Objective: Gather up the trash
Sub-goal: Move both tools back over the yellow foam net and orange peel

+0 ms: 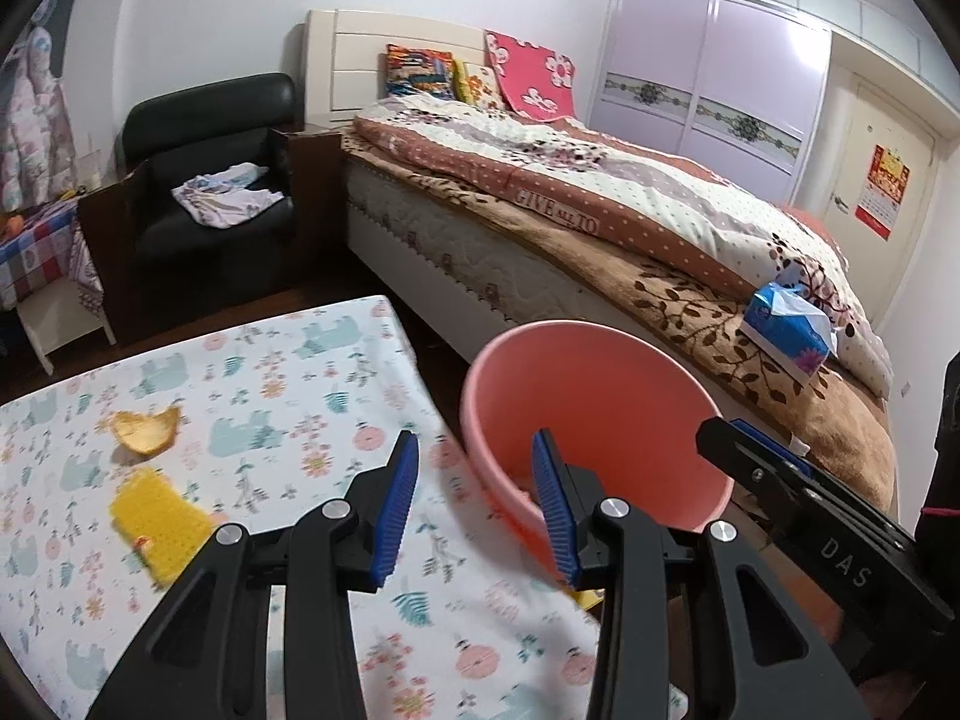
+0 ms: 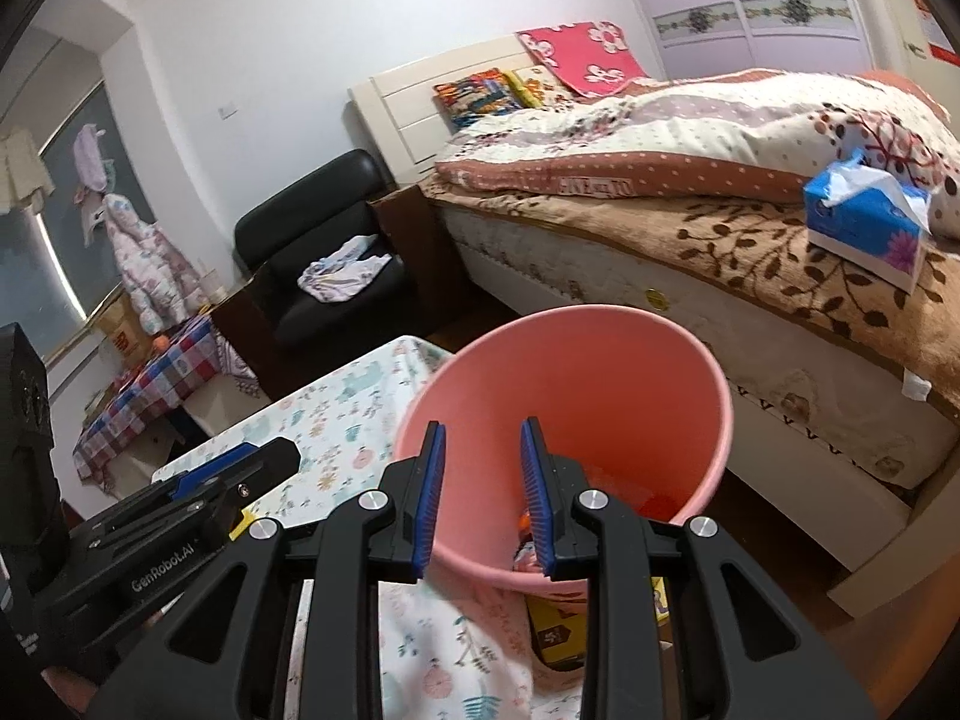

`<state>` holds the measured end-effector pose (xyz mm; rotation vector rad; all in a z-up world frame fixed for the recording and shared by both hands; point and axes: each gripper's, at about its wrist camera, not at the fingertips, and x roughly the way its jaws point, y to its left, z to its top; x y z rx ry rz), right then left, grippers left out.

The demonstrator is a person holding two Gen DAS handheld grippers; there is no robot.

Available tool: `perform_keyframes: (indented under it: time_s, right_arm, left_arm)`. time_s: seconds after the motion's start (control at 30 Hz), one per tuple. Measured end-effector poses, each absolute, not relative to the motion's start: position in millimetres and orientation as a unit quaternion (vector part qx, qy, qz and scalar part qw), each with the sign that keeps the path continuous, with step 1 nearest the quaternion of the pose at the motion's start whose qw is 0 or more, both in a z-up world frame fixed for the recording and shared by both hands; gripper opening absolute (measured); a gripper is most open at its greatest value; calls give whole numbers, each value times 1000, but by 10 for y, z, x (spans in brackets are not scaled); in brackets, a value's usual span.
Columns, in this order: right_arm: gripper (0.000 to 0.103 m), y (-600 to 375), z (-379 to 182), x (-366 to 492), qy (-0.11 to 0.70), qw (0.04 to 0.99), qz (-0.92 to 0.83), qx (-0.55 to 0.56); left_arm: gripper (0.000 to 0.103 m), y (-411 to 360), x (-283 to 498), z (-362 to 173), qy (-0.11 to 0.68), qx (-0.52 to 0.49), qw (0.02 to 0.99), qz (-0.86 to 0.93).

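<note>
A peel (image 1: 146, 427) and a sponge (image 1: 157, 521) are lying on the left part of the tabletop (image 1: 288, 372), the peel behind the sponge. A bin (image 1: 600, 420) is standing just beside the tabletop's right edge. Behind it a bed (image 1: 600, 228) is stretching, with a tissue box (image 1: 786, 330) on it. An armchair (image 1: 210, 180) is sitting left of the bed.

Both looking down from close above the table (image 1: 180, 360) edge, sharing the pink bin (image 1: 600, 372) and bed (image 1: 600, 228).
</note>
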<state>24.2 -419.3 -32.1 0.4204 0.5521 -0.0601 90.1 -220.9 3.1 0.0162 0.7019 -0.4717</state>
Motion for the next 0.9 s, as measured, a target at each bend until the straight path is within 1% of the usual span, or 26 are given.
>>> perform_keyframes:
  time_s: [0.4,0.53,0.7,0.9]
  right_arm:
    - [26,-3706,-270,288,287,941,25,177]
    - [26,-3492,-293,338,298,940,49,159]
    - [26,-3291,-342,388,310,936,72,150]
    - [26,-3120,-456,488,331,928,91,142]
  left_arm:
    - [39,-1350,875,34,348,-32,924,-153]
    - [42,-1030,896,-4,350,-51,927,-122]
    - [44,-660,942,-162,365,-66,925,-79]
    - [44,-307,1088,-503,404,-95,909,-32]
